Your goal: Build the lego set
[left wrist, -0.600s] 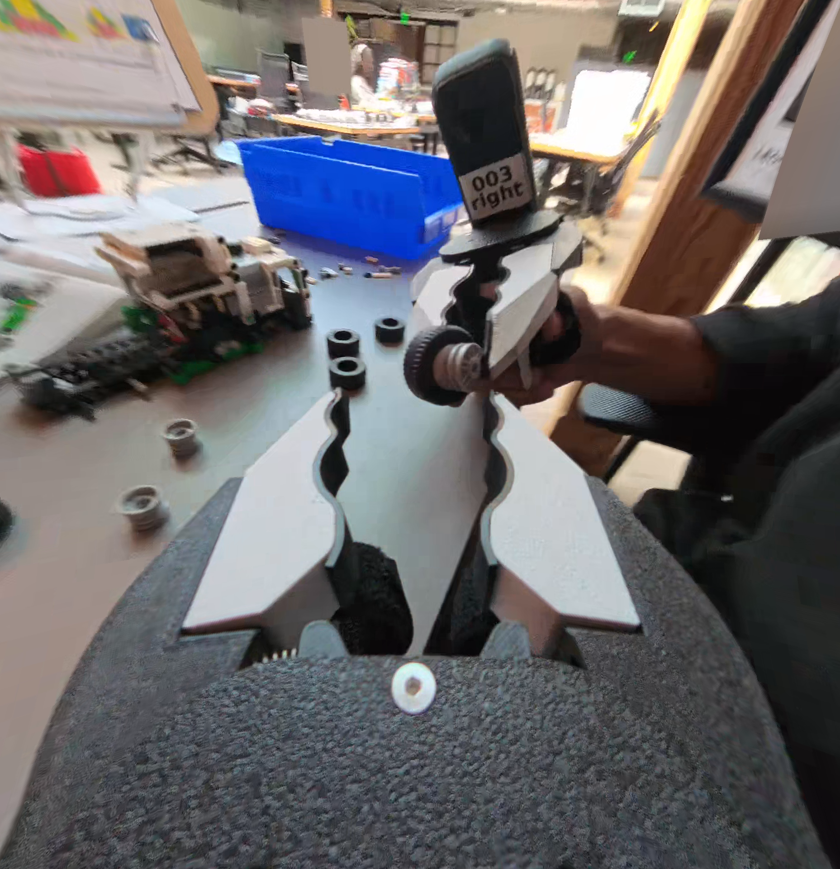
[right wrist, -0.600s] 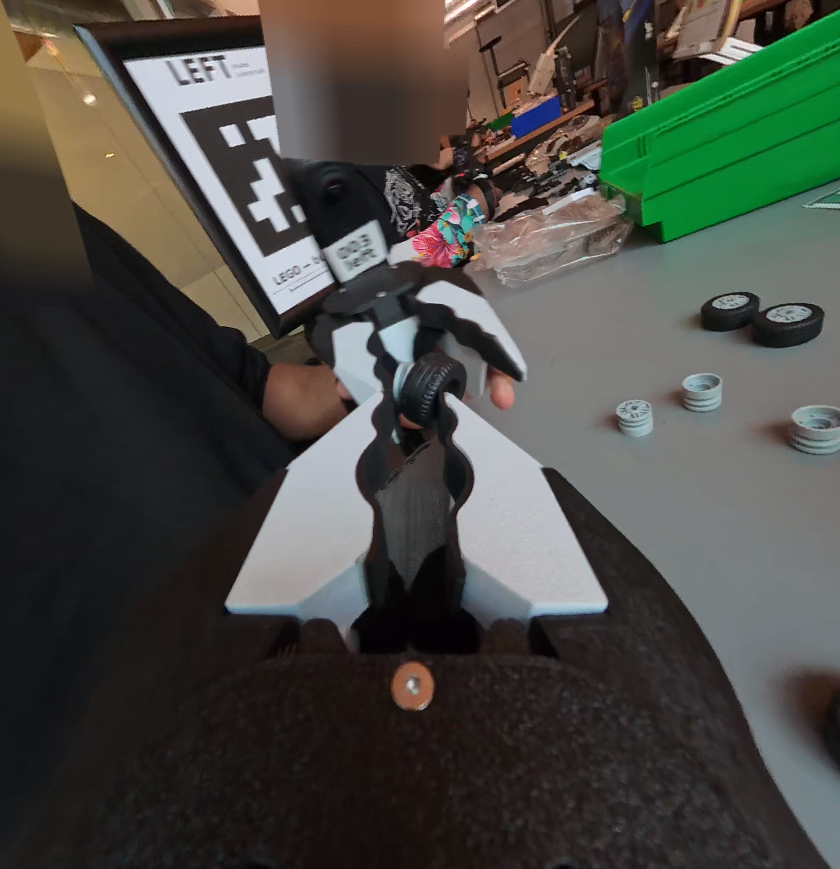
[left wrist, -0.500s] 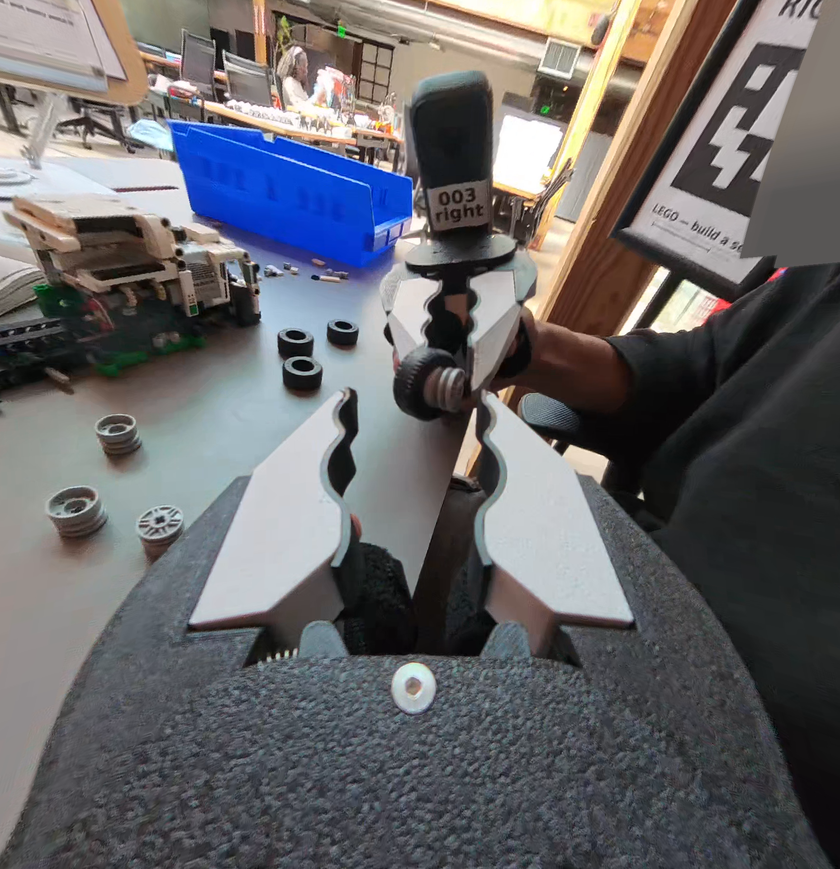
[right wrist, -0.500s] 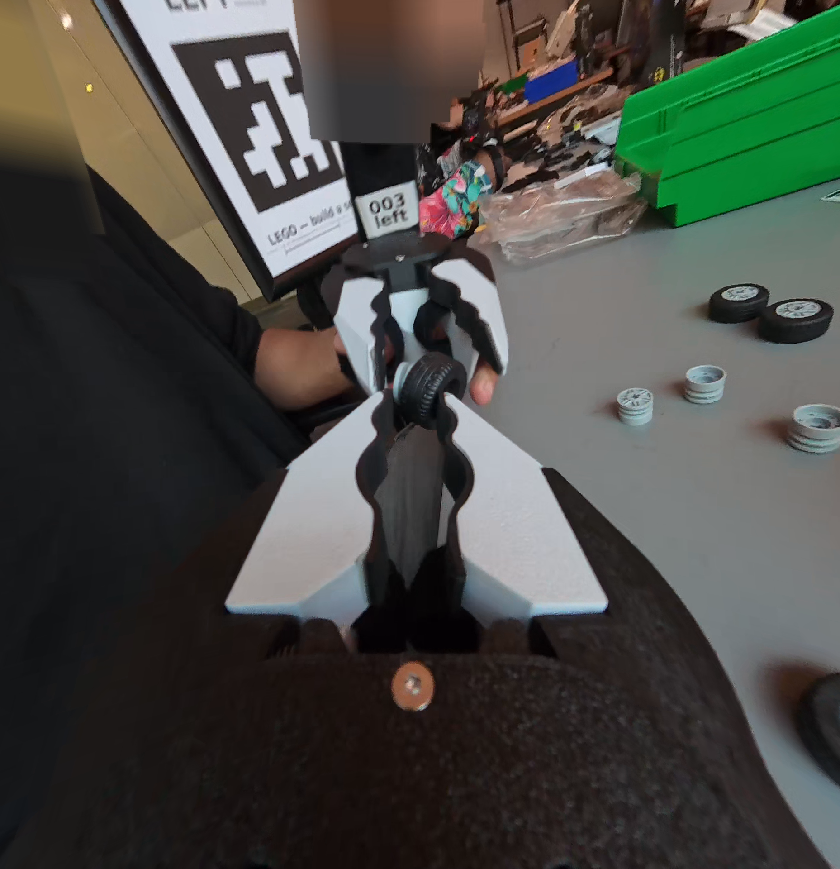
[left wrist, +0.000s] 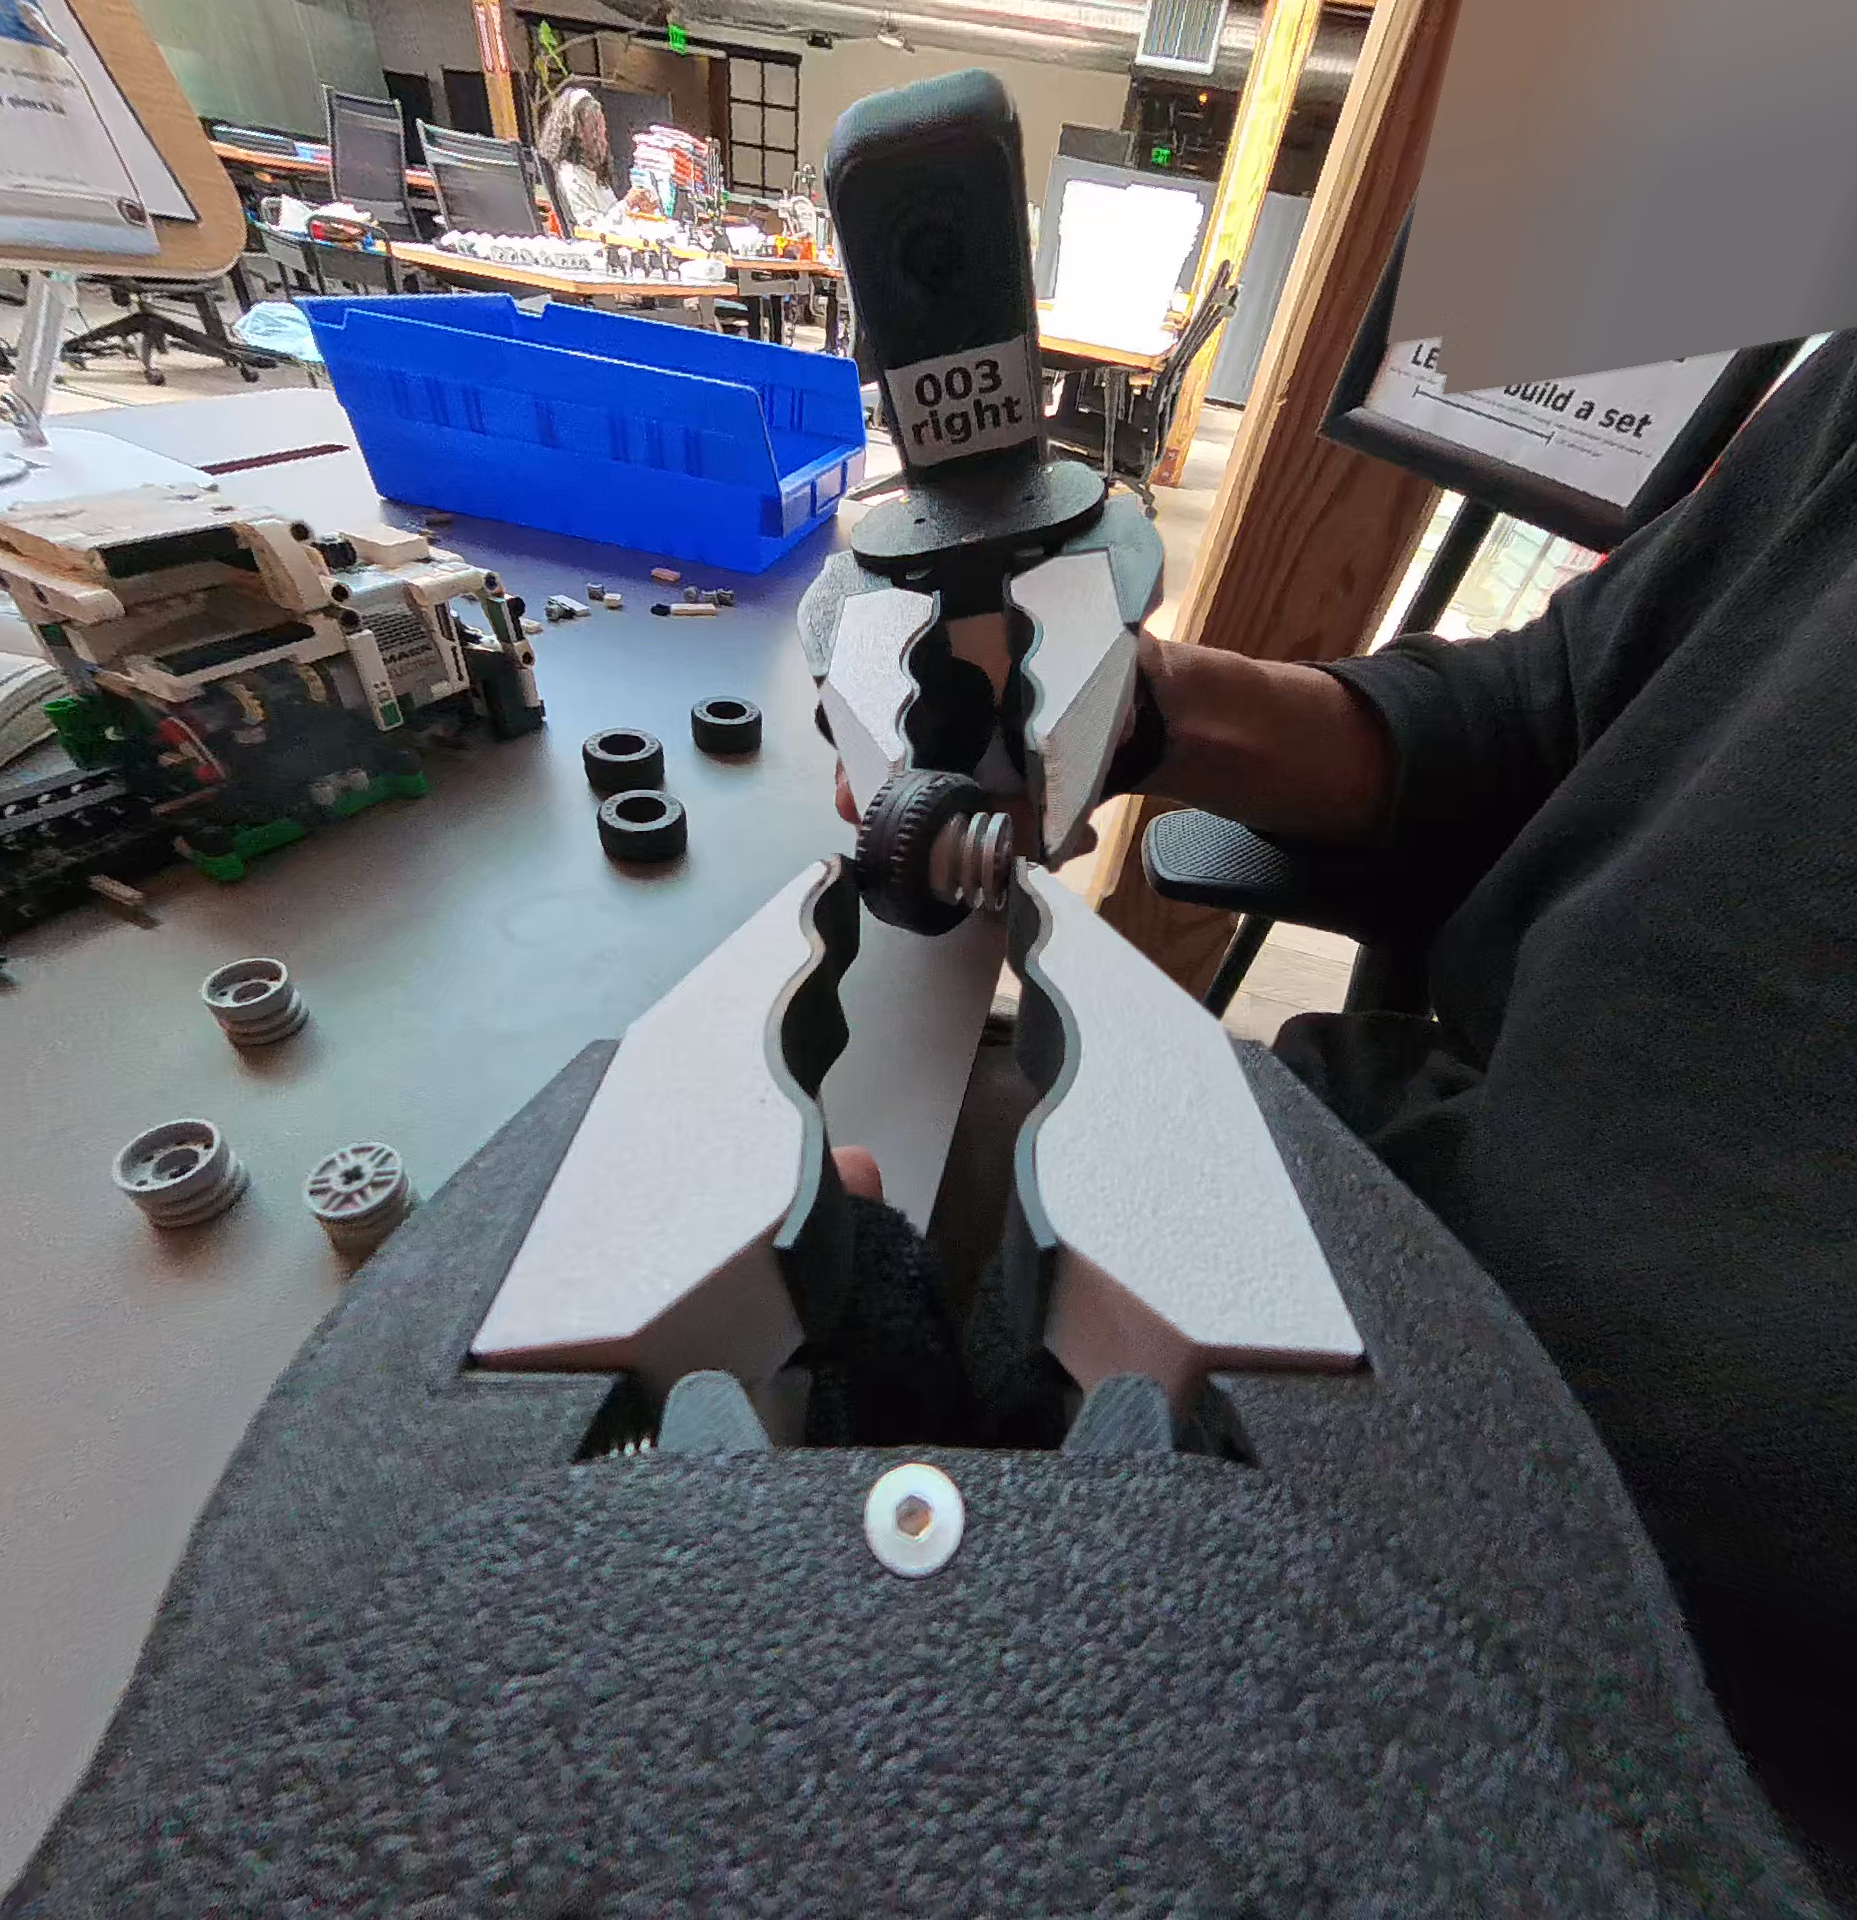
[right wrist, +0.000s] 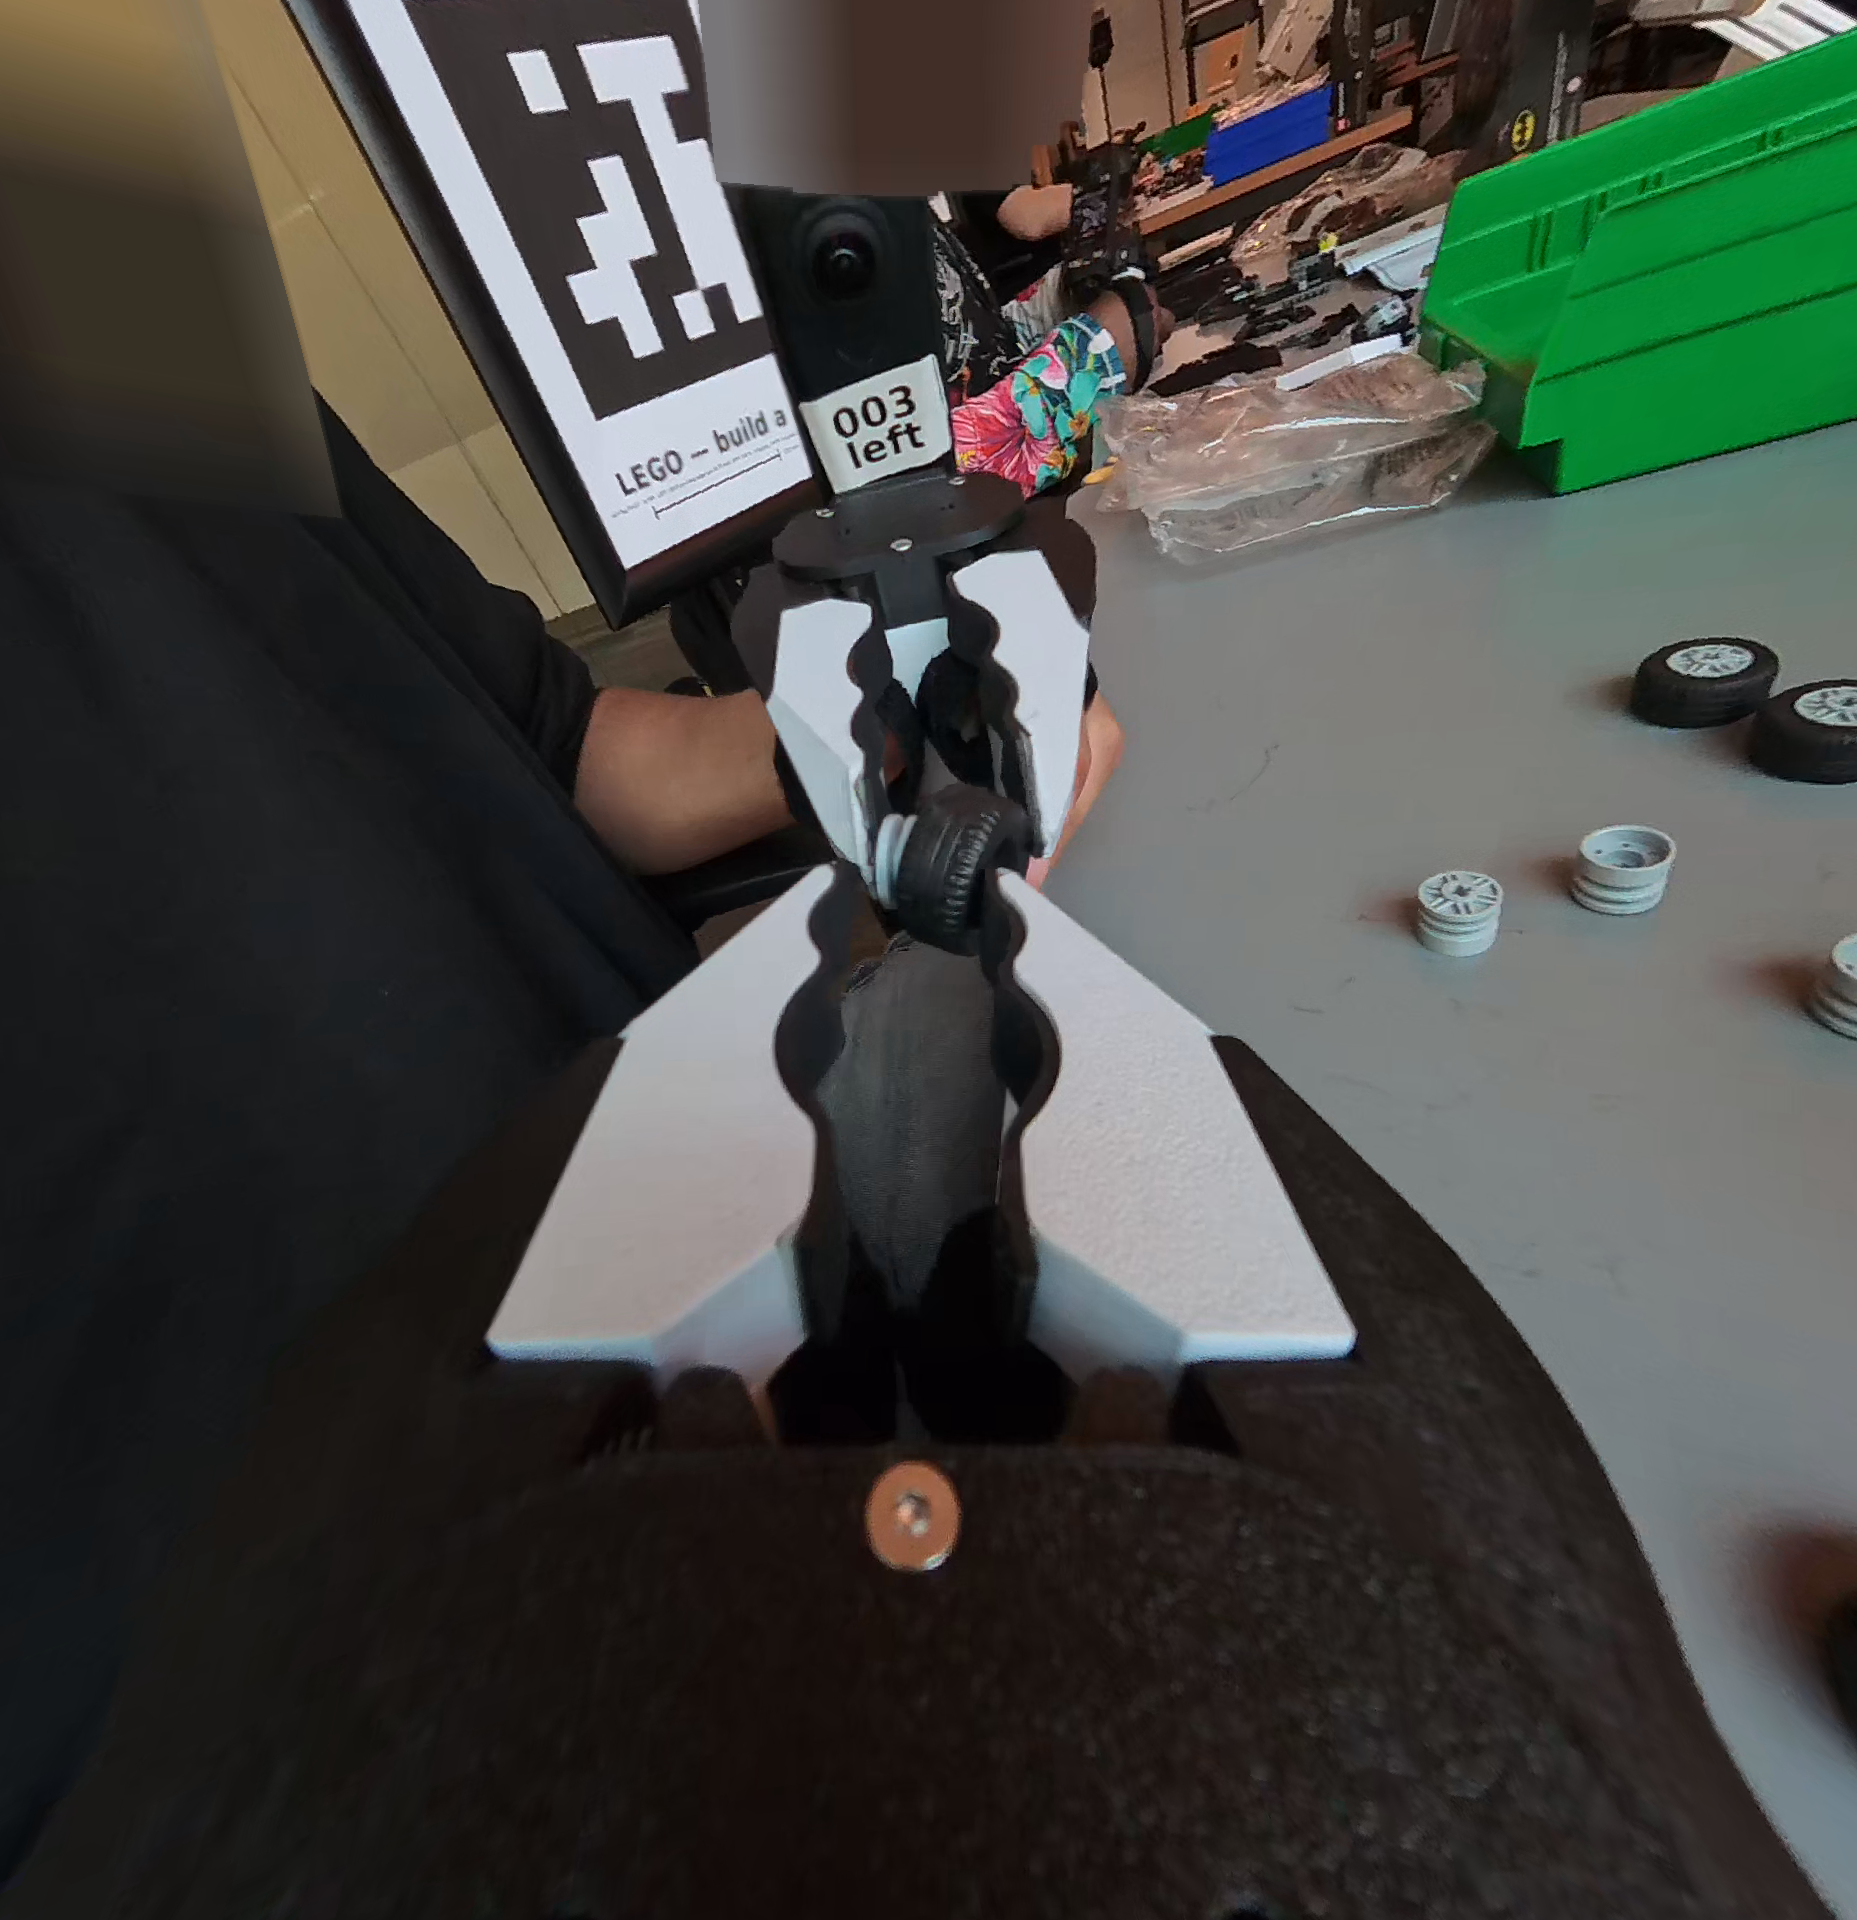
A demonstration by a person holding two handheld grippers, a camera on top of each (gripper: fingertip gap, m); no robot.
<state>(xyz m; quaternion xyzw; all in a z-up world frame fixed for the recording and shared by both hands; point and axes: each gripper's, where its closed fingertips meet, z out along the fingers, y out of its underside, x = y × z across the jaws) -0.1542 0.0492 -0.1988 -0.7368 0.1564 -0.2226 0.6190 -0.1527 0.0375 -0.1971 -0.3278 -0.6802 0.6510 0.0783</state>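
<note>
The right gripper is closed on a small wheel — a black tyre half-seated on a grey rim — held in the air above the near edge of the table. The left gripper faces it tip to tip, its jaws narrowly parted around the wheel; whether they actually press on it is hard to tell. Left of the grippers, three bare black tyres lie on the table, with loose grey rims nearer. The partly built lego truck sits farther left — a blue bin beyond it. In the right wrist view, two finished wheels and a green bin sit at the right.
</note>
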